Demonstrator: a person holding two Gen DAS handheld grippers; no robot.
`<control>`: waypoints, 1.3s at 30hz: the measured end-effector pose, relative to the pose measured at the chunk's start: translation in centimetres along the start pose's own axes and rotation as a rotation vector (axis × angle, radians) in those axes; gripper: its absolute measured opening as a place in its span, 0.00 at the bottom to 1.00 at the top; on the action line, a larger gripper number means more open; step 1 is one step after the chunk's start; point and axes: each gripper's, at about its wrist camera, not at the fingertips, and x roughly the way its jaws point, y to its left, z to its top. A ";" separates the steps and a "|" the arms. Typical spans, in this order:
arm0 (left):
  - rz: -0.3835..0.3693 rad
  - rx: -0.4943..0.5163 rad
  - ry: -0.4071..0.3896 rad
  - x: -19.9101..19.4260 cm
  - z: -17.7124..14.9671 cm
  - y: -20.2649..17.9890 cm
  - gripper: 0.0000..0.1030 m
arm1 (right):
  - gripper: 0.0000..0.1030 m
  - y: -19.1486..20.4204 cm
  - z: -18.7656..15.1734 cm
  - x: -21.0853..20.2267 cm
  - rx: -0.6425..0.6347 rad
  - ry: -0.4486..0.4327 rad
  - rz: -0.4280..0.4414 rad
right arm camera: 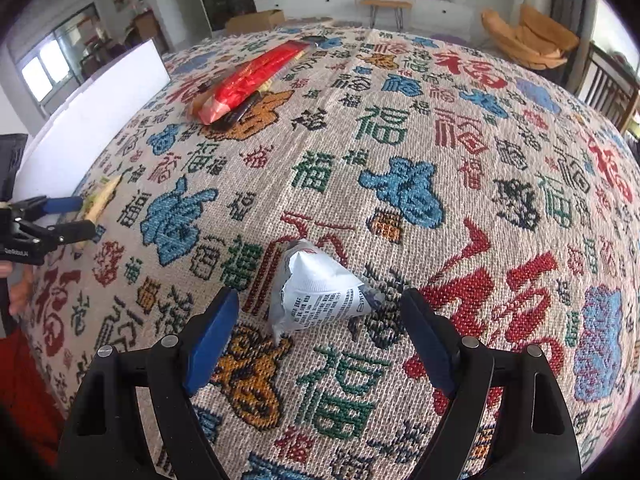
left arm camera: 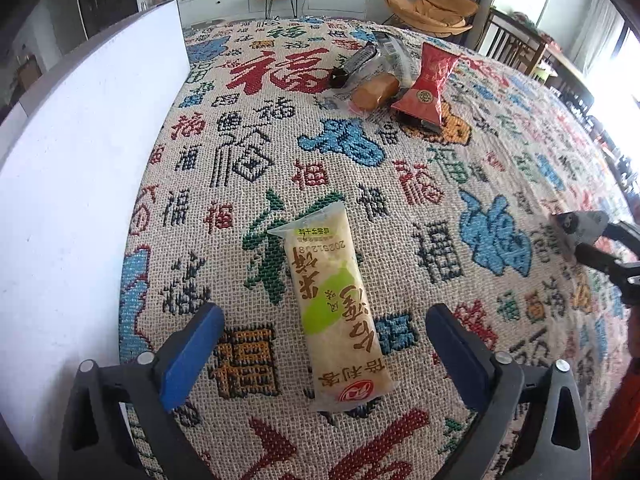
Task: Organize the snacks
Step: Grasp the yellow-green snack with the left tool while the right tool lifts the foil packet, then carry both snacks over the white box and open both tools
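Left gripper [left arm camera: 324,344] jaws apart straddle the rice cracker pack [left arm camera: 334,308] lying flat on the patterned cloth [left arm camera: 440,184], long axis along the fingers; right gripper [right arm camera: 320,332] jaws apart, silver packet [right arm camera: 316,292] just ahead between them.

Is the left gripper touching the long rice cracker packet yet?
Apart. In the left wrist view, cloth shows on both sides between the open left gripper and the rice cracker packet.

We note cream-and-green rice cracker packet [left arm camera: 335,312], red foil packet [left arm camera: 428,84], silver-white pouch [right arm camera: 316,292], blue finger pads [right arm camera: 212,344], multicoloured character-woven cloth [right arm camera: 460,152], white board [left arm camera: 80,168].
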 end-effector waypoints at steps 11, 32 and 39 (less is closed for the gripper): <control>-0.217 -0.122 -0.187 -6.5 -3.5 1.0 0.28 | 0.48 0.7 -0.6 -2.7 0.032 -0.080 -0.017; 0.130 -0.585 -0.363 -22.7 -14.1 23.8 0.75 | 0.69 36.8 9.2 -7.1 -0.360 -0.037 0.600; -0.030 -0.438 -0.417 -21.5 -11.5 17.2 0.76 | 0.69 24.8 6.9 -3.6 -0.229 -0.077 0.380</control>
